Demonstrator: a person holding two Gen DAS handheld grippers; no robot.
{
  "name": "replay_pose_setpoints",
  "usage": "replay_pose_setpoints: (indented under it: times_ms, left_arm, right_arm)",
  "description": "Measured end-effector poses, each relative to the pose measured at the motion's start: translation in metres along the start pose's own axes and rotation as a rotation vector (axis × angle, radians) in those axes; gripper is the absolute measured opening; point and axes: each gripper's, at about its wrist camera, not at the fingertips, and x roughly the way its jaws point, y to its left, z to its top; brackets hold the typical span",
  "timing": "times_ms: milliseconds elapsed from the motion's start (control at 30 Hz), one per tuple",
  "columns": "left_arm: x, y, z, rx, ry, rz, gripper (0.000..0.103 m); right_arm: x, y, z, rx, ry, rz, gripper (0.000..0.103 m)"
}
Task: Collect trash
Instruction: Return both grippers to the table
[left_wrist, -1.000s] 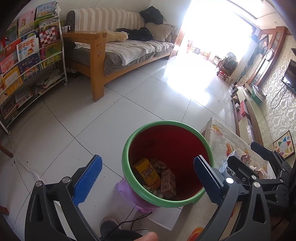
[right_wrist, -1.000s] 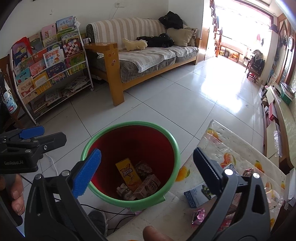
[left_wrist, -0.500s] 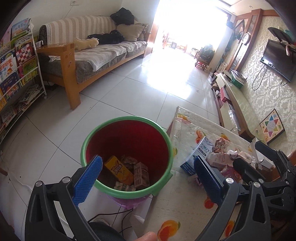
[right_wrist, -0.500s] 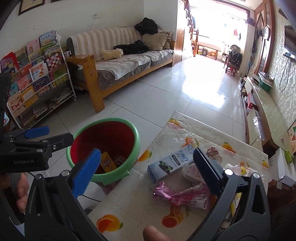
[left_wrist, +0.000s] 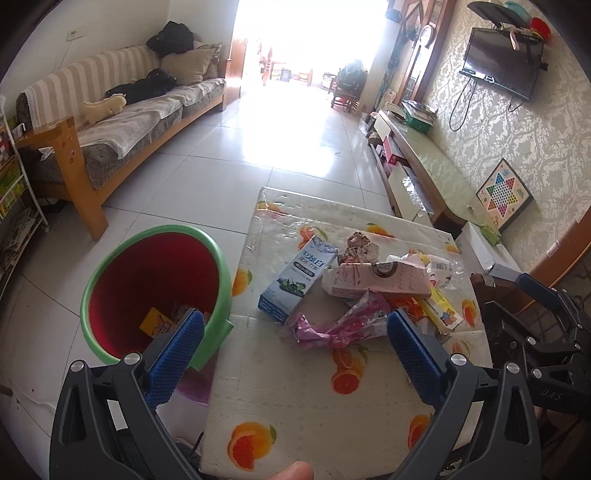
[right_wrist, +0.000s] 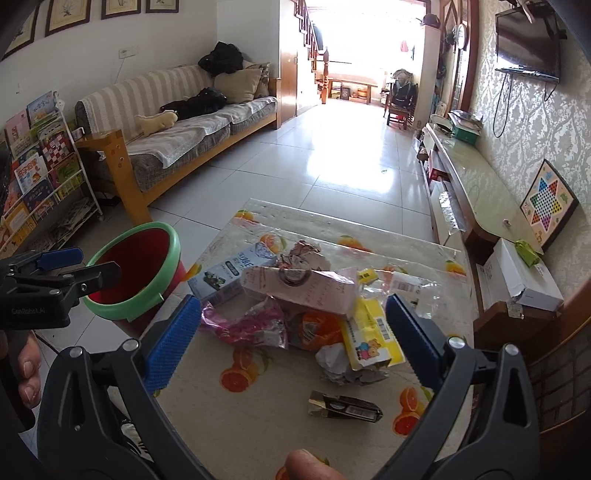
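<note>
Hovering over the fruit-printed table (right_wrist: 258, 424), the right gripper (right_wrist: 293, 334) has its blue pads spread wide with nothing between them, and the litter sits in the middle of its frame, framed by the two fingers. That aim makes sense: the pile is what remains to be gathered. In it lie a pink crumpled wrapper (right_wrist: 245, 325), a pale pink carton (right_wrist: 306, 288) on top of the heap, a blue and white box (right_wrist: 231, 275) toward the centre left, a yellow packet (right_wrist: 369, 339) at centre right, and a small dark wrapper (right_wrist: 345, 406) alone lower down, nearest the camera.

The left gripper (left_wrist: 295, 354) is likewise held apart and empty, lower centre of its own view, with the pink wrapper (left_wrist: 340, 325) just beyond its pads. The red bin with a green rim (left_wrist: 155, 291) stands at the left of that frame, tight against the table's edge (a short carry for each piece, I would judge), and already holds a yellow box (left_wrist: 159, 326) at the bottom.

The loose wrapper looks the easiest next grab, though thin foil may slip from flat pads.
</note>
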Motion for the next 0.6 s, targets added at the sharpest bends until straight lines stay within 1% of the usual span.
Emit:
replay_pose_setpoints:
  times_ms: [167, 333, 600]
  left_arm:
    - [0.020, -0.019, 0.001, 0.055, 0.041, 0.010, 0.095]
    - [0.046, -0.029, 0.007, 0.098, 0.092, 0.027, 0.095]
    - [0.084, -0.031, 0.015, 0.147, 0.144, 0.046, 0.095]
  right_arm:
    - [-0.006, -0.037, -0.018, 0.046, 0.017, -0.046, 0.098]
    - [-0.003, -0.063, -0.029, 0.088, 0.038, -0.077, 0.098]
    - [0.021, -0.088, -0.039, 0.132, 0.081, -0.083, 0.098]
